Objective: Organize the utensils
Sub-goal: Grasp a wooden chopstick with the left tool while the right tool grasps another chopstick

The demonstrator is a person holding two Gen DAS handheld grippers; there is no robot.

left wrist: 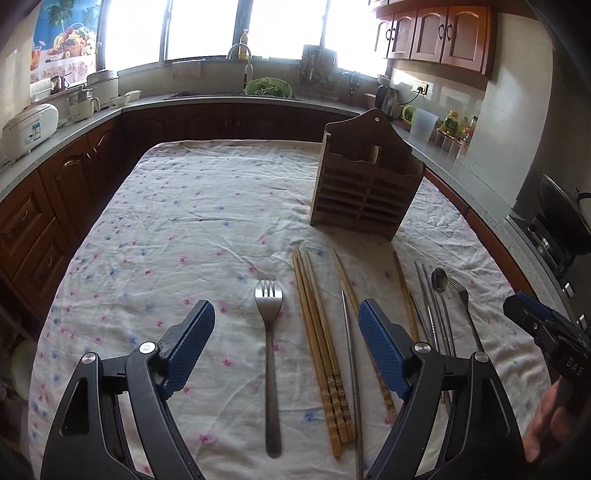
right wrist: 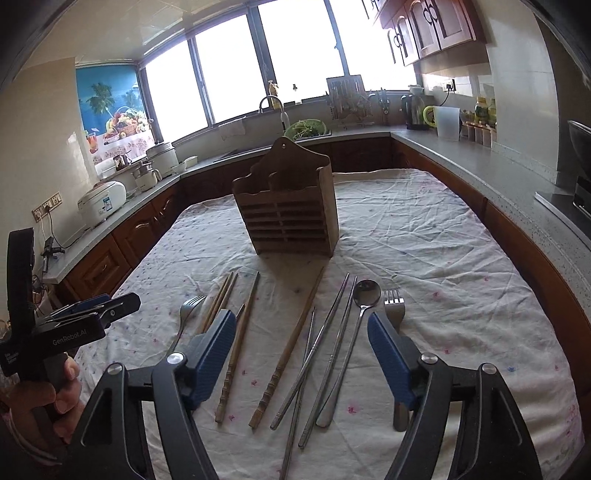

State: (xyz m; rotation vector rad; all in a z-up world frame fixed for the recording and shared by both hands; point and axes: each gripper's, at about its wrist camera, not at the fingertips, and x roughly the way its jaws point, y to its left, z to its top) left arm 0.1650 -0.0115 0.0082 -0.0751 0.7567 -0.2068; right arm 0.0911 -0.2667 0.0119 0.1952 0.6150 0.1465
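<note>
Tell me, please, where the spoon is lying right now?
In the right wrist view the spoon lies on the tablecloth, right of centre, between the metal chopsticks and a fork, in front of the wooden holder.

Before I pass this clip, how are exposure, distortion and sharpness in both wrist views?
Left wrist view: the windows are blown out white, the brown slatted wooden utensil holder is backlit and dark, the counters bow from fisheye, yet the steel fork is sharp. Right wrist view: same window glare, the horizon is tilted, and the steel spoon is crisp.
</note>
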